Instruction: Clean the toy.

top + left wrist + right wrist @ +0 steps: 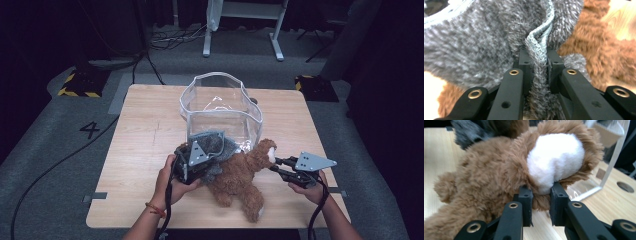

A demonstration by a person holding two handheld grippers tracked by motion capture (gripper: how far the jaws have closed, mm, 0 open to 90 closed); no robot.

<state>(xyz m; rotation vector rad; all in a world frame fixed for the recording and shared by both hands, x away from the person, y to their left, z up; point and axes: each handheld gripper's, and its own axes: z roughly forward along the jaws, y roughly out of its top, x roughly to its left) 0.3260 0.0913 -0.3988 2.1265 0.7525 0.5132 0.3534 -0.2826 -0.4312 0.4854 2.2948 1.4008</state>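
Brown plush toy (240, 175) on wooden table (135, 150); grey floor (50, 150).

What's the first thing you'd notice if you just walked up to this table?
A fluffy brown teddy bear lies at the near middle of the wooden table. The right gripper pinches its white-patched paw, and the left gripper is clamped on a grey fuzzy cloth lying over the bear. Just behind stands a clear plastic bag.

Overhead light falls brightly on the wooden bench (150, 150) while the surrounding room sinks into darkness. Glare streaks the clear plastic container (220, 107). In the left gripper view, the grey knit (474, 50) blurs softly; the brown plush toy (486, 170) blurs toward frame edges.
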